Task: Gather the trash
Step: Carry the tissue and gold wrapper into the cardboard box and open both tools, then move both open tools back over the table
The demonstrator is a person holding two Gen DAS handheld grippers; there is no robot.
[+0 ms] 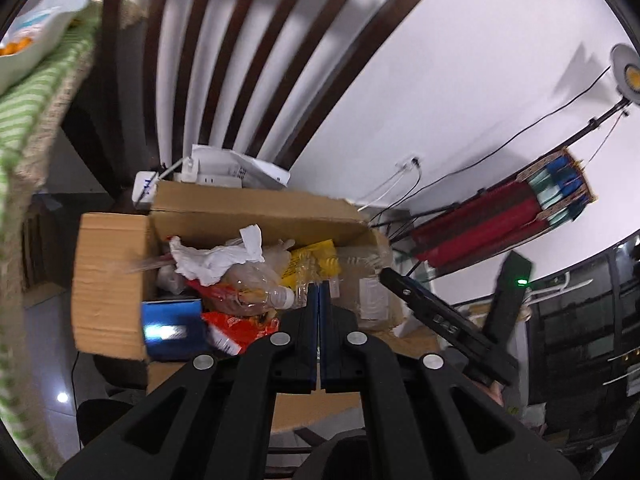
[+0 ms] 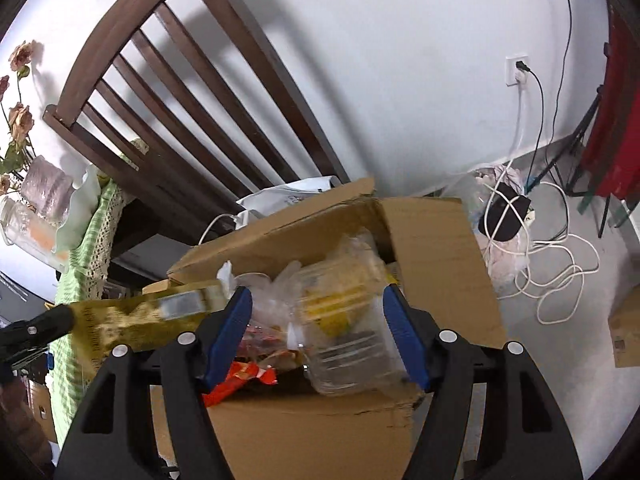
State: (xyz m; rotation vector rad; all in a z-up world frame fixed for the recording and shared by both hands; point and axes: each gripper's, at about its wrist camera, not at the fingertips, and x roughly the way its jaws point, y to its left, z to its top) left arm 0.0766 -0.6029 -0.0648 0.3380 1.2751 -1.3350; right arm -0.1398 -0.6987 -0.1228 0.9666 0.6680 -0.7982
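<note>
An open cardboard box (image 1: 256,204) (image 2: 320,432) holds trash: white tissue (image 1: 216,260), a clear bottle (image 1: 256,292), an orange-red wrapper (image 1: 240,328) and a blurred blue carton (image 1: 172,328). My left gripper (image 1: 319,286) is shut just above the pile. In the right wrist view it shows at the left edge (image 2: 36,328), beside a gold packet (image 2: 120,320); whether it holds the packet I cannot tell. My right gripper (image 2: 317,292) stands open over the box, with a blurred clear plastic container (image 2: 344,328) loose between its fingers. Its fingers (image 1: 436,316) also appear in the left wrist view.
A dark wooden chair (image 1: 256,60) (image 2: 200,80) stands behind the box against a white wall. A table with a green checked cloth (image 1: 24,112) is at the left. White cables (image 2: 552,264) lie on the floor at the right, near a small cardboard box (image 2: 626,332).
</note>
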